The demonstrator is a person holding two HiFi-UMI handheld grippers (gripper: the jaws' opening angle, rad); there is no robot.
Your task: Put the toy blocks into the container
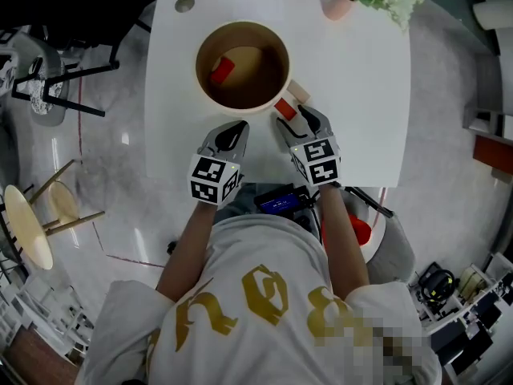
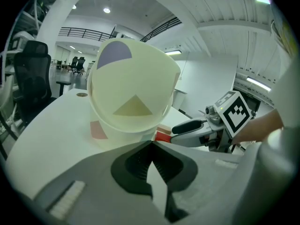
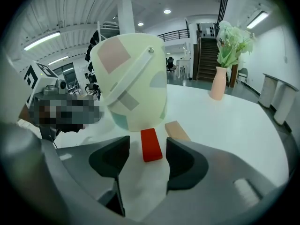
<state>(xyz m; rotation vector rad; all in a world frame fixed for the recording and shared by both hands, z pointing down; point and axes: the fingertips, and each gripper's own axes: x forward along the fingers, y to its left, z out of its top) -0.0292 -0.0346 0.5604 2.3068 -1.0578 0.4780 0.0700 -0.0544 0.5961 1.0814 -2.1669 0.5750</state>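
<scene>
I see the white square table (image 1: 361, 95) filling the upper middle of the head view. The cream round plastic bucket (image 1: 199, 70) stands on it, left of centre. Just below the bucket, my left gripper (image 2: 151, 144) has its jaws together on nothing. My right gripper (image 3: 147, 143) has its jaws apart either side of a red rectangular block (image 3: 151, 144) lying flat on the table, pads clear of it. A tan rectangular block (image 3: 177, 130) lies just to its right. A second red block (image 1: 222, 70) lies inside the bucket.
</scene>
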